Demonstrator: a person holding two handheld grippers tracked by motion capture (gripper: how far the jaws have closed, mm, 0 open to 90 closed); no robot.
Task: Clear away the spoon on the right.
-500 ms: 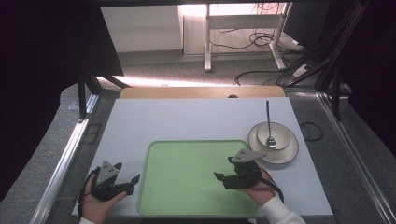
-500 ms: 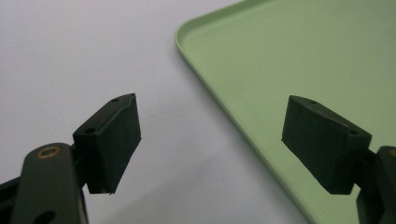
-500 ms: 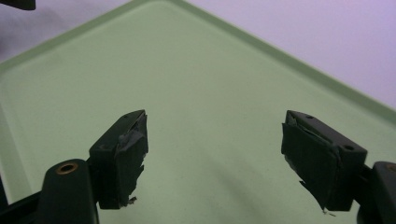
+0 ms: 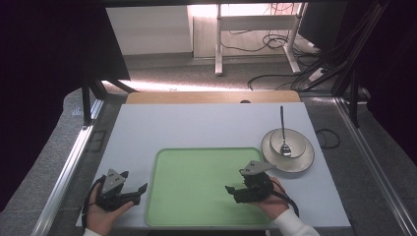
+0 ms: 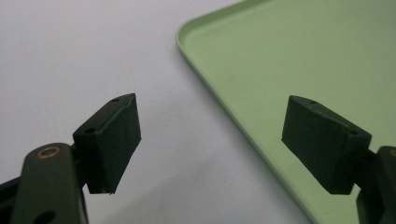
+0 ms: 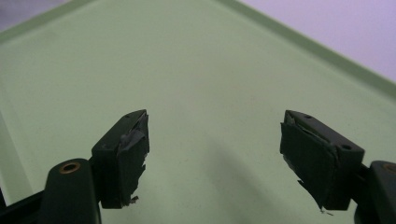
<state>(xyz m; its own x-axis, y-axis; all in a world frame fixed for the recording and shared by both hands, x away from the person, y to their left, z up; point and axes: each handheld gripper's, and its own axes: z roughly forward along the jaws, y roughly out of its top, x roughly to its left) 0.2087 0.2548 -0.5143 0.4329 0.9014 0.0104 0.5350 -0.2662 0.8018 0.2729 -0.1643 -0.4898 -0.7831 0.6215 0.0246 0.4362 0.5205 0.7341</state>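
while both grippers idle, jaws apart, empty: left gripper (image 4: 132, 192) at tray's 9 o'clock edge; right gripper (image 4: 235, 191) over green tray (image 4: 196, 169). bowl (image 4: 287, 142) with spoon (image 4: 283, 132) on plate (image 4: 301, 161), 2 o'clock of tray on tabletop (image 4: 196, 123). likely next: approach bowl low, grip rim squarely.

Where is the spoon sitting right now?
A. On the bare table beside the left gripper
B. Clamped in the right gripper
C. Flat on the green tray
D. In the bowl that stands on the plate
D: in the high view the spoon rests with its head in the bowl, its handle pointing away over the rim, and the bowl stands on the plate to the right of the green tray.
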